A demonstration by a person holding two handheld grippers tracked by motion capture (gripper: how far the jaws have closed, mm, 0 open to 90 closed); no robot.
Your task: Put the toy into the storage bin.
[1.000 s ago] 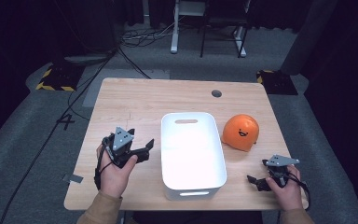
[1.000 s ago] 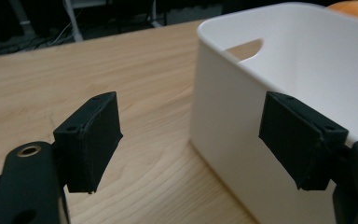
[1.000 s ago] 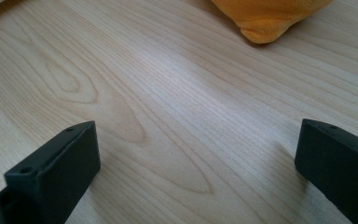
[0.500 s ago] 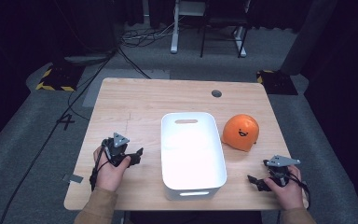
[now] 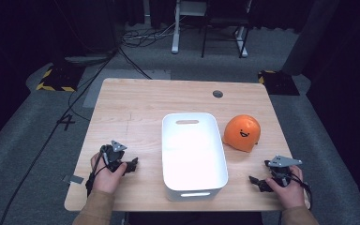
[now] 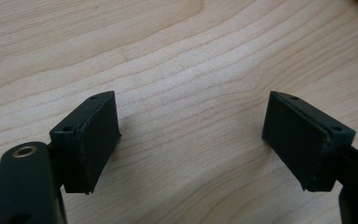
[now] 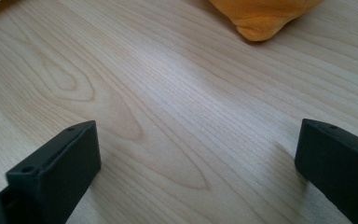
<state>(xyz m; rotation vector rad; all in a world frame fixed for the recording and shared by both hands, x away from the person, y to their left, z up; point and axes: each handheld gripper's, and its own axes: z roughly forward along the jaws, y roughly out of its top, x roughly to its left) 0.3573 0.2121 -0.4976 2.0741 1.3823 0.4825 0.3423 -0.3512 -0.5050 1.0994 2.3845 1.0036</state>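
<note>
A white plastic bin stands empty in the middle of the wooden table. An orange plush ball with a smiling face lies just right of the bin; its lower edge shows at the top of the right gripper view. My left gripper rests low on the table left of the bin, open, with bare wood between its fingers. My right gripper sits near the front right corner, open, its fingers close above the wood and below the ball.
A round cable hole lies near the table's back edge. Dark floor with cables, chair legs and yellow-black striped mats surrounds the table.
My left gripper has dropped lower and drawn back toward the front edge. The right gripper, bin and ball have stayed put.
</note>
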